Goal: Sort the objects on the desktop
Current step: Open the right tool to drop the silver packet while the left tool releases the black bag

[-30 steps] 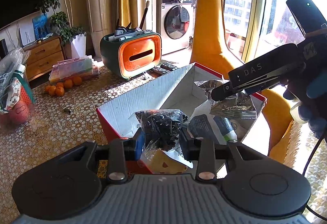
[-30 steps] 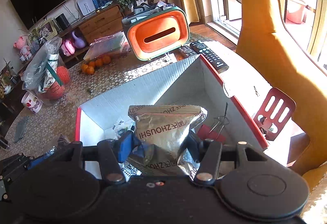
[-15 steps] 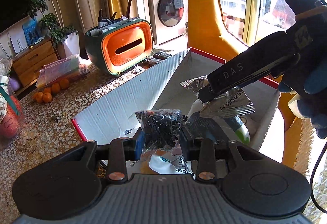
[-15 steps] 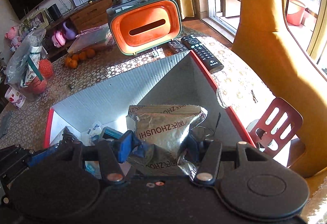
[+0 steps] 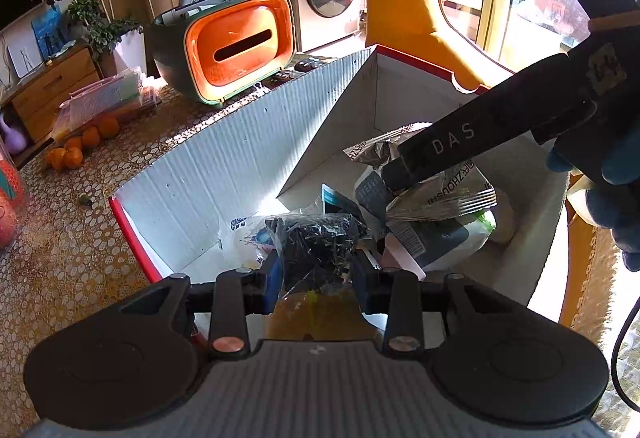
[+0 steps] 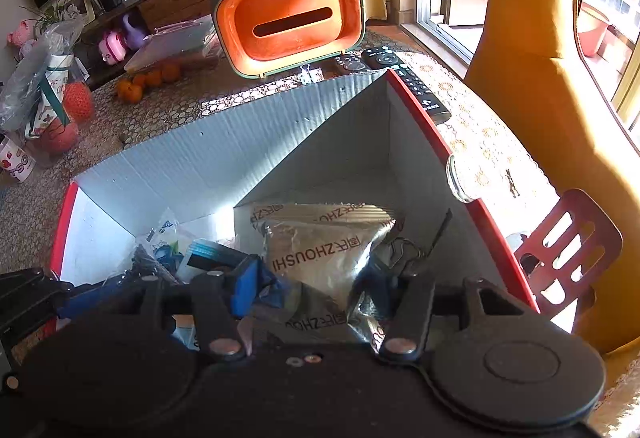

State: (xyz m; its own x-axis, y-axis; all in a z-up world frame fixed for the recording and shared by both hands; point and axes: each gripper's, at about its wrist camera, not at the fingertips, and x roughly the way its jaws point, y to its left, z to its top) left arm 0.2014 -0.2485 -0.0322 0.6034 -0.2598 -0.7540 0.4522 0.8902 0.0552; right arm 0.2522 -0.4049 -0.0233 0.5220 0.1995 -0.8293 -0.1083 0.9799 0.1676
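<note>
A red-rimmed white cardboard box [image 5: 224, 166] stands on the table and holds several packets. My left gripper [image 5: 316, 278] is shut on a clear bag of black pieces [image 5: 316, 238], held low over the box's near side. My right gripper [image 6: 312, 286] is shut on a silver snack packet [image 6: 320, 250] inside the box [image 6: 360, 142]. In the left wrist view the right gripper [image 5: 400, 174] reaches in from the right with the silver packet [image 5: 440, 198]. The left gripper's arm shows at the left edge of the right wrist view.
An orange and green tissue box [image 5: 236, 46] stands behind the cardboard box, also in the right wrist view [image 6: 292, 18]. Remotes [image 6: 404, 78] lie beside the box. Oranges [image 5: 80, 146] and a plastic case [image 5: 104, 102] lie at the left. A yellow chair [image 6: 540, 98] and a red chair [image 6: 560, 254] stand at the right.
Both grippers have moved forward and down into the box with their packets still held. The box now fills more of both views.
</note>
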